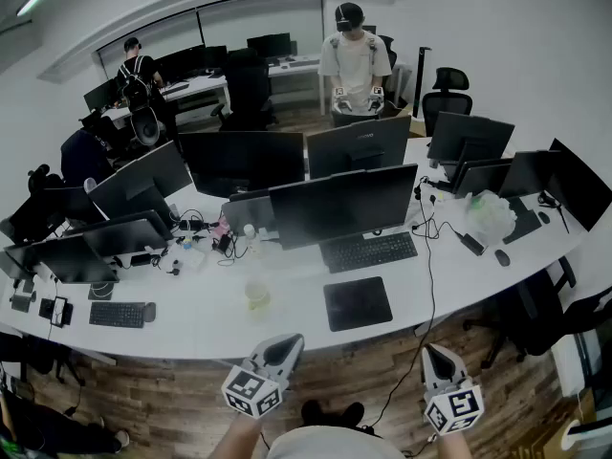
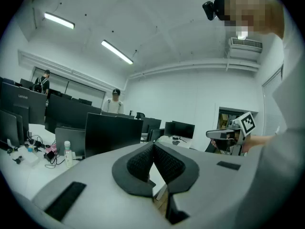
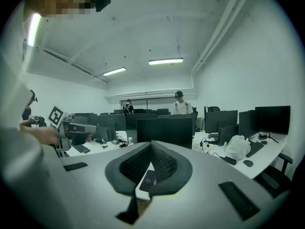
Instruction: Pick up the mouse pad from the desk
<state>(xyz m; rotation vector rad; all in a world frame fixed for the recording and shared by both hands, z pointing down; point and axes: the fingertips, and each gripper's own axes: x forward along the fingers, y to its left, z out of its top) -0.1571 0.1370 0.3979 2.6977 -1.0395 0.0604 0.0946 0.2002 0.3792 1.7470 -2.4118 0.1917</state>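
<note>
Left gripper view: "Lenovo" on a monitor [image 2: 19,109]; left gripper [image 2: 153,145], right gripper [image 3: 151,145] fingers together, empty; mouse pad [image 1: 358,303] on desk [image 1: 196,321].

Black mouse pad [image 1: 358,303] flat on desk [image 1: 210,314]

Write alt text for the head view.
A black mouse pad lies on a long white desk, in front of a keyboard and a row of monitors. At the bottom, the left gripper and right gripper, both shut and empty, point toward the desk.
</note>
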